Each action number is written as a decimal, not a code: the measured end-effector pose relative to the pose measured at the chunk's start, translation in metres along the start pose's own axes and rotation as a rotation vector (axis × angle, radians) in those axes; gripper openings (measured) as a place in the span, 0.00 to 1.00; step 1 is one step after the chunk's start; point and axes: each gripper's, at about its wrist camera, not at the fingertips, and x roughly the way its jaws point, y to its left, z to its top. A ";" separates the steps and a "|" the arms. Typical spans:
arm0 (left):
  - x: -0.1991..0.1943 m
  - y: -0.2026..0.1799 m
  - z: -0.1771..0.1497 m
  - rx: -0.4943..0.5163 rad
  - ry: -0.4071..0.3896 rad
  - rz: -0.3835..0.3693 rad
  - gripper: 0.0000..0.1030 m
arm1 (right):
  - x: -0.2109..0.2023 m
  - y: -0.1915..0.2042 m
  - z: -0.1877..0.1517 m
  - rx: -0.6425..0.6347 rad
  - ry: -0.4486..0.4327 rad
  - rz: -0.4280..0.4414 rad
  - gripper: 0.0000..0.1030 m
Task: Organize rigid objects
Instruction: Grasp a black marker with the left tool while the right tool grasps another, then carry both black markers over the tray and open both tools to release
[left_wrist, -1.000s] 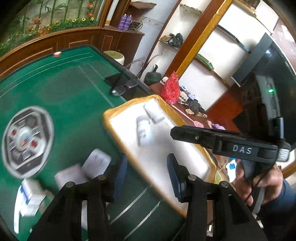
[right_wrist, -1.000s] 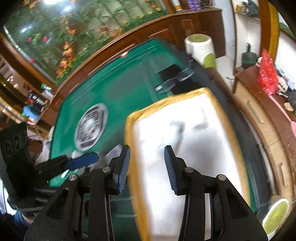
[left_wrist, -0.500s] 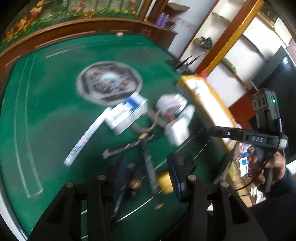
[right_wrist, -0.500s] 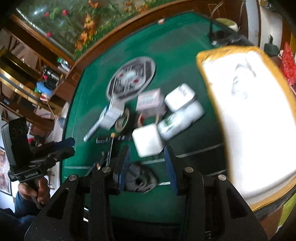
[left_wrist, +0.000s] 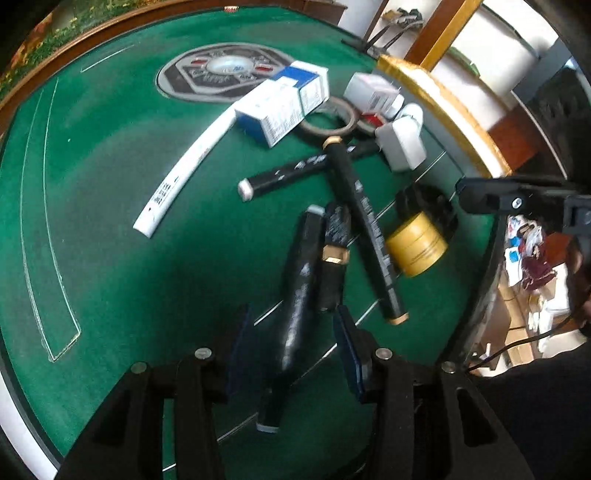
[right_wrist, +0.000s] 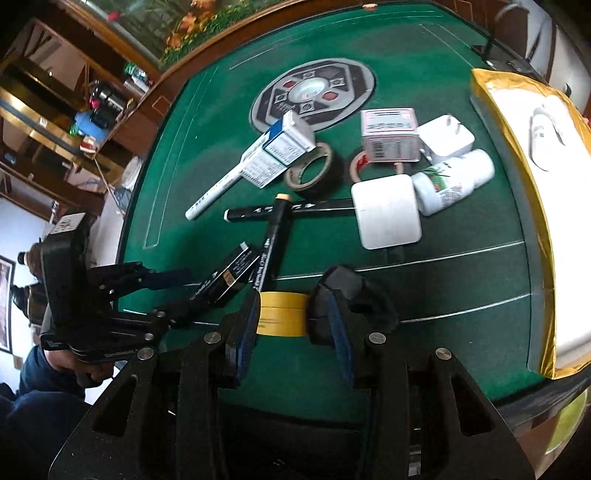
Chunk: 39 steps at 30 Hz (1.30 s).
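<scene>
Green felt table (right_wrist: 424, 66), wood-rimmed, with shelving behind it. Around the grey emblem (right_wrist: 314, 88): two boxes, two tape rolls, two white adapters, one bottle (right_wrist: 454, 181), four black markers. Right view alone shows the gold-edged tray (right_wrist: 524, 206). Left gripper (left_wrist: 291, 350) jaws spread astride a marker (left_wrist: 299, 291); right gripper (right_wrist: 291, 325) jaws spread around yellow tape (right_wrist: 282, 314).
</scene>
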 end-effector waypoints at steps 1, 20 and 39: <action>0.001 0.001 -0.001 0.009 -0.005 0.000 0.43 | 0.003 0.003 0.002 -0.004 0.010 -0.002 0.37; -0.004 0.013 -0.015 -0.056 -0.095 0.166 0.14 | 0.094 0.053 0.045 -0.122 0.222 -0.087 0.19; -0.039 0.009 0.006 -0.175 -0.302 0.041 0.13 | 0.044 0.049 0.035 -0.113 0.032 0.099 0.15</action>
